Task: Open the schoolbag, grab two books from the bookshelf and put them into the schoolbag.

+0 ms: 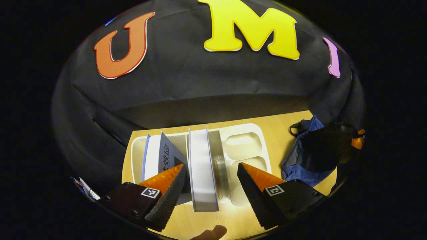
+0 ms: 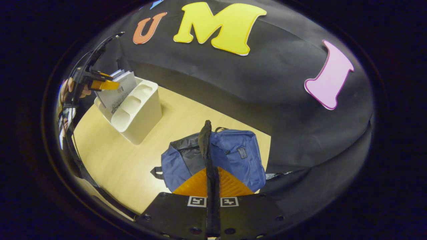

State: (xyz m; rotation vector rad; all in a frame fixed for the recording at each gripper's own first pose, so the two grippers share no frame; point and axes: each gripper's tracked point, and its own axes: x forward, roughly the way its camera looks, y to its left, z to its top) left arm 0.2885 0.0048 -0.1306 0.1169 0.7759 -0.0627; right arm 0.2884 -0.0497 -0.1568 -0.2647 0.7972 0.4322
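Left gripper view: the left gripper is held wide open around an upright book in the bookshelf near the bench's far edge, awaiting closure, while the right gripper is clamped on the schoolbag flap.

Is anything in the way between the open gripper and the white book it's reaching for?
Nothing visible blocks it. The left gripper is open, and the upright white book in the white bookshelf sits between its fingers already. The grey book leans beside the left finger, not in the gap.
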